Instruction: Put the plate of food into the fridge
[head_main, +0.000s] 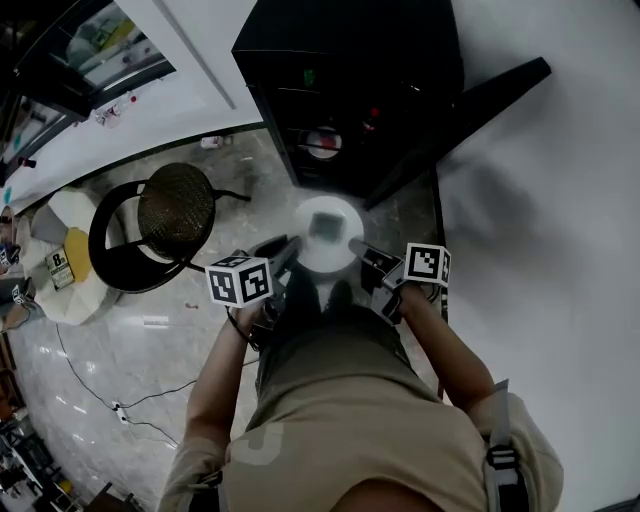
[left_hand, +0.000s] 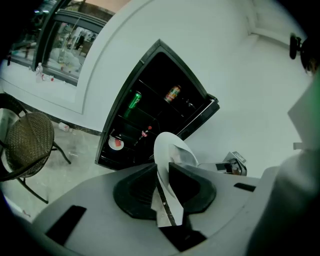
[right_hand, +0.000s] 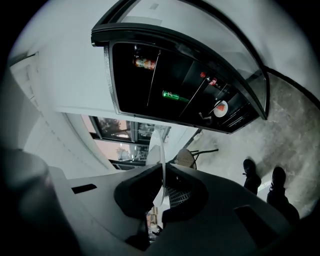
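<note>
Plate of food mid-air over floor, facing open fridge. Stiff, thin, probably breakable; smooth rim may slip; keep level. Left hand-held gripper pinches left rim, right hand-held gripper pinches opposite rim.

Nothing really readable here; a small card at the far left shows one big character, maybe an 8, too blurry; can labels inside the fridge are too small.

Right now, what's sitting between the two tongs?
The plate, its opposite edges pinched by the left tongs and right tongs; the head view shows it.
</note>
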